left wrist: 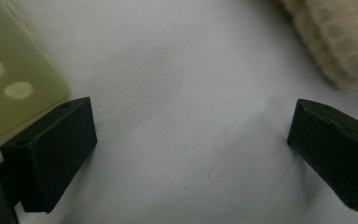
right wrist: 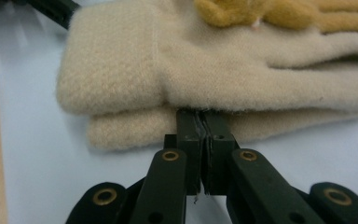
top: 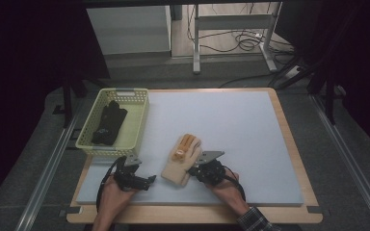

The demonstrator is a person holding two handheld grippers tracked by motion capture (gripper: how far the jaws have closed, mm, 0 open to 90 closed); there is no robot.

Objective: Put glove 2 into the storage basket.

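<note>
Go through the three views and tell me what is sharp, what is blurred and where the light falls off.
High view: the white mat is evenly lit, the surrounding room dark. Left gripper view: the open left gripper casts soft shadows on the mat; the basket corner and beige glove are blurred. Right gripper view: the glove's fleece is sharp, and the right gripper is shut at its edge.

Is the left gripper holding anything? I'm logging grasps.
No: in the left gripper view, the left gripper has its black jaws wide apart over the bare white foam mat, nothing between them.
</note>
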